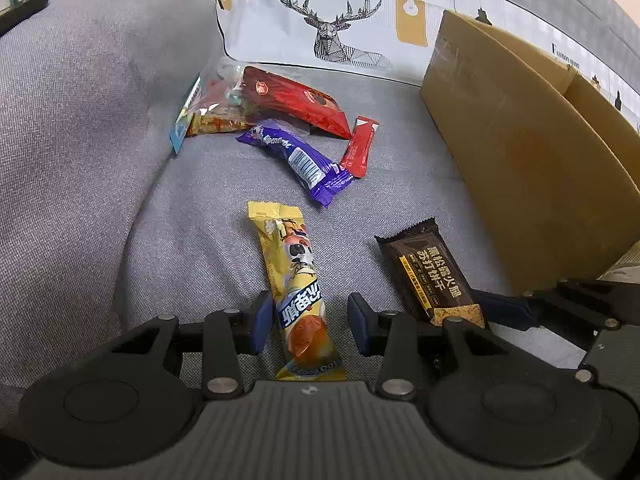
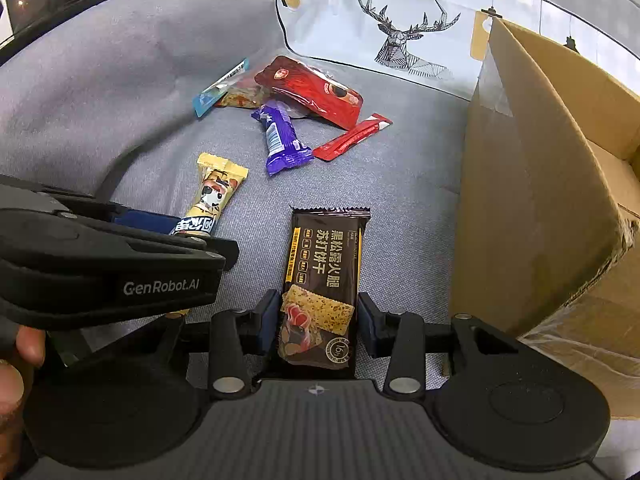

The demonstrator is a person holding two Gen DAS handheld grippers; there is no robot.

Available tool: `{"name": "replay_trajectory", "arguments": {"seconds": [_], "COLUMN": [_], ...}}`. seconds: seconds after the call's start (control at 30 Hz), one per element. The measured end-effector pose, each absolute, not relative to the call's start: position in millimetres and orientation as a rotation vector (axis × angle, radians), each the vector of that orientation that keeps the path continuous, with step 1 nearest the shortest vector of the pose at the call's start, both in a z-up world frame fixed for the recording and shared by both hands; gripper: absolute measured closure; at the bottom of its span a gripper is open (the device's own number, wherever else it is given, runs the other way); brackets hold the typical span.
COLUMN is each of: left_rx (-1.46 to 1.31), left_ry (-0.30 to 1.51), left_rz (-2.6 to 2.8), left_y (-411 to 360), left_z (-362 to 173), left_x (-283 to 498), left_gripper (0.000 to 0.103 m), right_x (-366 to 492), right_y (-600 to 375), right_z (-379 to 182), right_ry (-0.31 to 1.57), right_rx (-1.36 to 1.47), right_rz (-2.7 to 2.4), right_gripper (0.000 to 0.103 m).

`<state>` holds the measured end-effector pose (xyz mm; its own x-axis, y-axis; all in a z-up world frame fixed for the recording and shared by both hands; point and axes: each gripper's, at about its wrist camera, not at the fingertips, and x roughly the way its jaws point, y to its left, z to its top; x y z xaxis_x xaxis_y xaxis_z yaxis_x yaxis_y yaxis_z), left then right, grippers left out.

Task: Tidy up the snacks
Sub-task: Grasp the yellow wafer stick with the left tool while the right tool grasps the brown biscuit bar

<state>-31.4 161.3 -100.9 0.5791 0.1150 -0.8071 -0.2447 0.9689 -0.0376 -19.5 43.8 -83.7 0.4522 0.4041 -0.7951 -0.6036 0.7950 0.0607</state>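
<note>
A yellow snack bar [image 1: 298, 288] lies lengthwise on the grey sofa seat [image 1: 200, 208]. My left gripper [image 1: 308, 320] straddles its near end, jaws open, with a gap showing at the right pad. A dark brown cracker packet [image 2: 324, 264] lies beside it. My right gripper [image 2: 318, 320] is shut on that packet's lower half, both blue pads against its edges. In the right wrist view the left gripper [image 2: 188, 236] reaches in from the left over the yellow bar [image 2: 216, 192]. The brown packet [image 1: 428, 268] also shows in the left wrist view.
Farther back lie a purple candy roll [image 1: 300, 160], a big red packet [image 1: 296, 100], a red stick sachet [image 1: 360, 148] and a clear bag of sweets [image 1: 208, 108]. An open cardboard box [image 2: 540, 200] stands on the right. A deer-print cushion [image 1: 332, 28] leans behind.
</note>
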Motion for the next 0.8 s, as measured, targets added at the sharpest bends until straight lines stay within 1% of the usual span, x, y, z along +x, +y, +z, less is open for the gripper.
{"name": "replay_trajectory", "arguments": {"seconds": [0.3, 0.47, 0.6, 0.67, 0.8], "left_rx": [-0.136, -0.129, -0.132, -0.126, -0.131], "left_ry": [0.93, 0.929, 0.927, 0.926, 0.903], "left_rz": [0.22, 0.226, 0.231, 0.237, 0.257], "left_y": [160.7, 160.5, 161.2, 160.5, 162.7], "left_z": [-100.8, -101.3, -101.1, -101.1, -98.8], "left_x": [-30.1, -30.3, -30.3, -30.4, -31.6], "left_gripper": [0.06, 0.066, 0.068, 0.075, 0.076], "right_x": [-21.7, -21.5, -22.3, -22.3, -23.3], "right_y": [44.2, 44.1, 44.4, 44.4, 44.3], "right_z": [-84.2, -84.2, -84.2, -84.2, -83.6], "right_ry": [0.895, 0.893, 0.89, 0.889, 0.875], "right_rx": [-0.261, -0.263, -0.266, -0.267, -0.268], "right_rz": [0.629, 0.629, 0.629, 0.629, 0.622], "right_gripper": [0.059, 0.059, 0.059, 0.059, 0.06]}}
